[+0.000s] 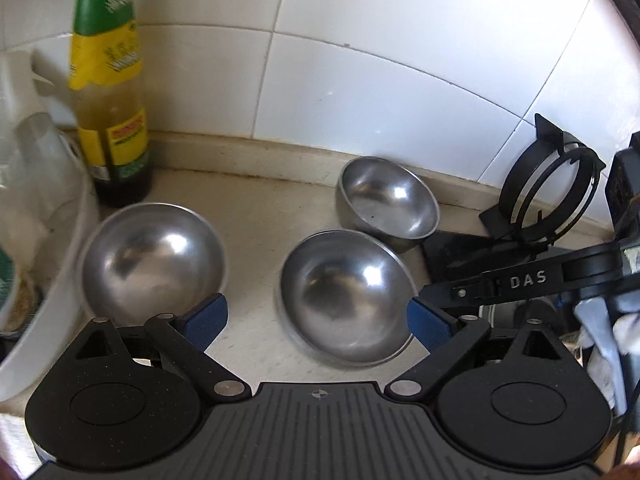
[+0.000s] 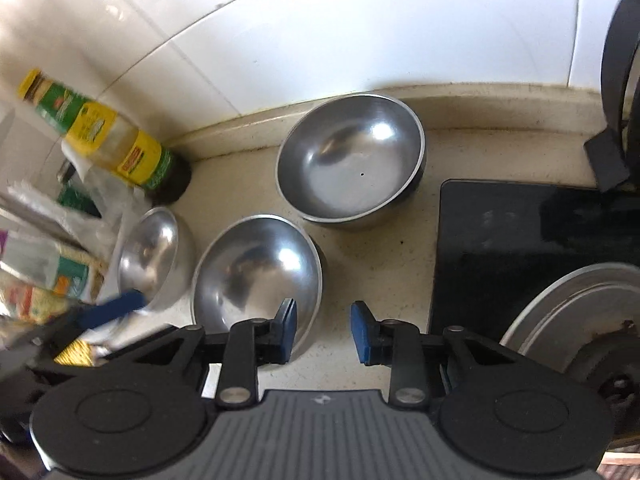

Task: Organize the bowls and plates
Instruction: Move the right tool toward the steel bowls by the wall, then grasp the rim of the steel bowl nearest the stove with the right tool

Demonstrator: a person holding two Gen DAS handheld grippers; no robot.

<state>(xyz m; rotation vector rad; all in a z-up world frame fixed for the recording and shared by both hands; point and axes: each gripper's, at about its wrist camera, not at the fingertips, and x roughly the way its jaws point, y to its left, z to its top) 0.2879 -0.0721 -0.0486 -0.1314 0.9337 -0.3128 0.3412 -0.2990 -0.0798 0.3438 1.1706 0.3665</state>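
While its blue-padded jaws stand wide apart and empty, the left gripper (image 1: 316, 322) hovers low over the beige bench (image 1: 256, 216), with the middle steel bowl (image 1: 346, 296) lying just ahead between its fingers and untouched by either pad. To that bowl's left, well apart from it, sits a second steel bowl (image 1: 154, 262), close against the curved wall of a white tub (image 1: 60, 292) at the frame's edge. Behind the middle bowl, a third steel bowl (image 1: 386, 200) rests tilted toward the camera near the tiled wall (image 1: 360, 60); its rim seems to touch the middle bowl's rim, though the angle makes that hard to confirm. A bottle (image 1: 110, 92) with a yellow and green label stands upright in the back corner.

From the right wrist view, the right gripper (image 2: 324, 330) is also open, about half as wide, and holds nothing; its left pad overlaps the near rim of the middle bowl (image 2: 258, 276) in the picture, and its right pad hangs over bare bench. The rear bowl (image 2: 352, 160) sits beyond, by the wall. A black stove top (image 2: 500, 248) lies to the right, with the rim of a metal pan (image 2: 580, 312) at its near corner. The left gripper's blue pad (image 2: 116, 308) shows blurred beside the leftmost bowl (image 2: 154, 258).
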